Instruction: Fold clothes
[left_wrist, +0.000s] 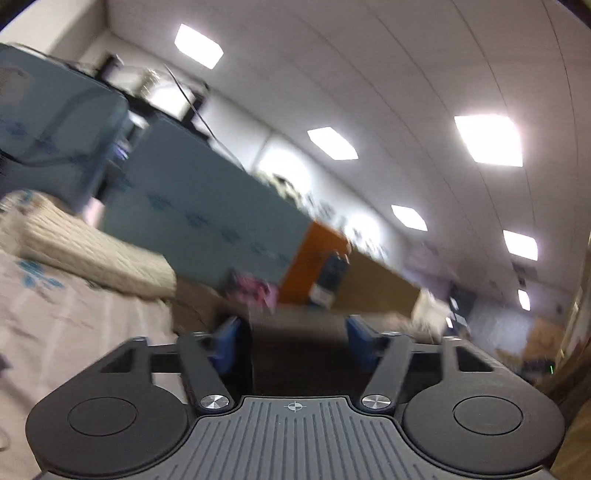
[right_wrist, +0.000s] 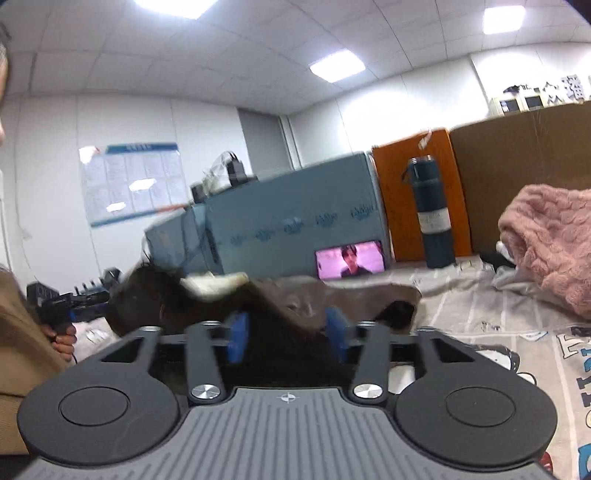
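A dark brown garment (right_wrist: 303, 299) hangs lifted above the bed in the right wrist view, its pale lining (right_wrist: 218, 284) showing at the top. My right gripper (right_wrist: 288, 332) has the brown cloth between its blue pads (right_wrist: 238, 332). In the blurred, upward-tilted left wrist view, my left gripper (left_wrist: 299, 343) has the same dark cloth (left_wrist: 299, 354) between its blue pads (left_wrist: 227, 343). The person's other hand and gripper (right_wrist: 61, 314) show at the left of the right wrist view.
A printed bedsheet (right_wrist: 498, 314) covers the bed. A pink fluffy garment (right_wrist: 550, 247) lies at the right. A dark thermos (right_wrist: 432, 218), a phone playing video (right_wrist: 349, 262), blue-grey boxes (right_wrist: 295, 218) and cardboard (right_wrist: 517, 166) stand behind. A beige folded quilt (left_wrist: 92, 251) lies at the left.
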